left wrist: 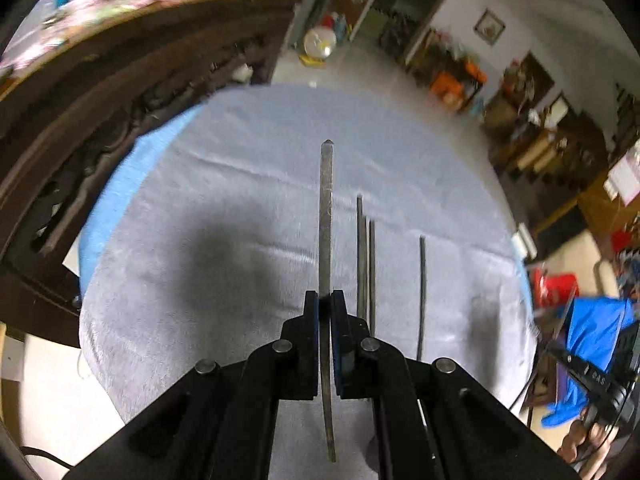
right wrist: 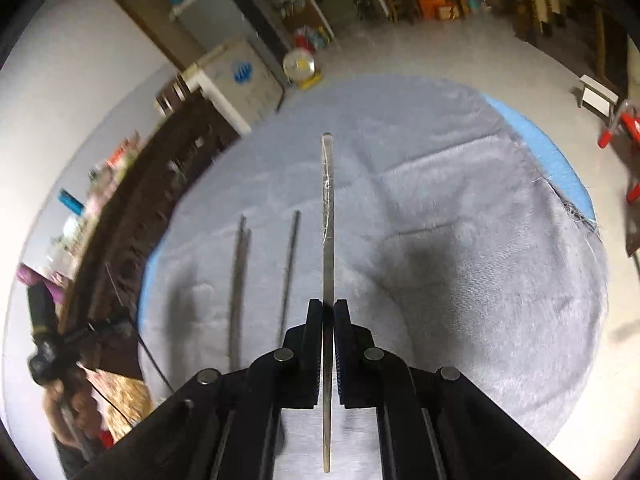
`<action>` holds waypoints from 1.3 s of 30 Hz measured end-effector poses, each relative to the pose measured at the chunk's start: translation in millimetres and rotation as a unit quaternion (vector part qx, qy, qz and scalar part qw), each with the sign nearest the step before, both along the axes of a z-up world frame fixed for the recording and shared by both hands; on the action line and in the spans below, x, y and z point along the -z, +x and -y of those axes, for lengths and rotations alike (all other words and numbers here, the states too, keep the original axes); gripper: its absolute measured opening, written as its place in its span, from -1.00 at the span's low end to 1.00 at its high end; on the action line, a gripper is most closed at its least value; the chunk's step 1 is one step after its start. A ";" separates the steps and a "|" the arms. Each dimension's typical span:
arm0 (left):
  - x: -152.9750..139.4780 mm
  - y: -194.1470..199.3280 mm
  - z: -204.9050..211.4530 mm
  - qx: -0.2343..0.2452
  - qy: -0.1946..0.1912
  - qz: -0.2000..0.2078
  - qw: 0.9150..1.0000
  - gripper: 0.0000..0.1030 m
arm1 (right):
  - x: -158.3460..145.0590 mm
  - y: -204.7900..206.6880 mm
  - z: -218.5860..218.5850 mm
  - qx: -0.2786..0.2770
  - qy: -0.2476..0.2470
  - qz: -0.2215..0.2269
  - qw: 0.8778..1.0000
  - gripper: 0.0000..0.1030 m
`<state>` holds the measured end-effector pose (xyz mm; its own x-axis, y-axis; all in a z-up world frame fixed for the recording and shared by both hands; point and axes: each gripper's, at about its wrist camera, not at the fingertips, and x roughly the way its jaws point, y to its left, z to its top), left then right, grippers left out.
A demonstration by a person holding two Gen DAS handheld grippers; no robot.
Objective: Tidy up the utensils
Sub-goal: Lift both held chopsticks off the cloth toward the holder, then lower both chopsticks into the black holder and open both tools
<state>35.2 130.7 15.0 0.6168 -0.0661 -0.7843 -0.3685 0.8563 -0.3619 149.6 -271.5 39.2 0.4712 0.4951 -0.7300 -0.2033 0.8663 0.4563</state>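
My left gripper is shut on a flat metal utensil, seen edge-on, handle pointing away, held above a grey cloth. To its right on the cloth lie a pair of thin dark utensils and a single one, parallel. My right gripper is shut on another flat metal utensil, also edge-on above the cloth. To its left the pair and the single dark utensil lie on the cloth.
The cloth covers a blue-edged table. A dark carved wooden cabinet stands close on the left. A white appliance and shelves stand farther back. A red stool is on the floor at right.
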 end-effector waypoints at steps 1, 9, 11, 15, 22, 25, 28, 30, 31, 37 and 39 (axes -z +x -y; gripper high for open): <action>-2.6 -5.7 0.6 -0.004 0.001 0.008 1.000 -0.89 | -4.7 -5.5 -0.1 0.003 0.008 0.008 1.000 -0.87; -42.8 -42.6 4.7 -0.025 -0.032 0.091 0.995 -0.89 | -45.6 -44.7 5.0 0.018 0.067 0.075 0.995 -0.87; -51.2 -46.8 8.1 -0.026 -0.037 0.114 0.992 -0.89 | -56.1 -53.7 0.2 0.016 0.073 0.094 0.993 -0.87; -72.0 -56.1 24.1 -0.020 -0.036 0.154 0.987 -0.89 | -66.6 -65.9 -18.4 0.007 0.074 0.122 0.990 -0.87; -84.0 -64.2 56.9 0.006 -0.017 0.199 0.980 -0.89 | -57.0 -71.7 -56.7 -0.014 0.061 0.141 0.988 -0.87; -77.5 -62.4 67.6 0.013 -0.008 0.199 0.980 -0.89 | -51.4 -73.4 -70.0 -0.017 0.039 0.153 0.987 -0.87; -69.3 -60.3 76.2 0.020 0.005 0.196 0.980 -0.89 | -41.9 -74.6 -78.0 -0.022 0.023 0.155 0.987 -0.87; -64.4 -60.4 81.5 0.024 0.015 0.195 0.980 -0.89 | -36.3 -76.5 -81.8 -0.027 0.015 0.156 0.987 -0.87; -62.7 -61.2 84.8 0.025 0.025 0.194 0.980 -0.89 | -33.5 -77.0 -83.1 -0.029 0.013 0.154 0.988 -0.87; -47.8 -59.9 95.8 0.037 0.052 0.184 0.981 -0.89 | -21.8 -82.8 -90.9 -0.041 -0.004 0.153 0.987 -0.87; -45.5 -60.5 99.2 0.040 0.057 0.183 0.981 -0.89 | -19.3 -84.8 -92.4 -0.044 -0.008 0.153 0.987 -0.87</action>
<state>-25.2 31.6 60.5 0.8549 -0.0512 -0.5163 -0.1613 0.9196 -0.3582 64.8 -179.0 58.5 0.6267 0.5339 -0.5676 -0.4049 0.8455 0.3482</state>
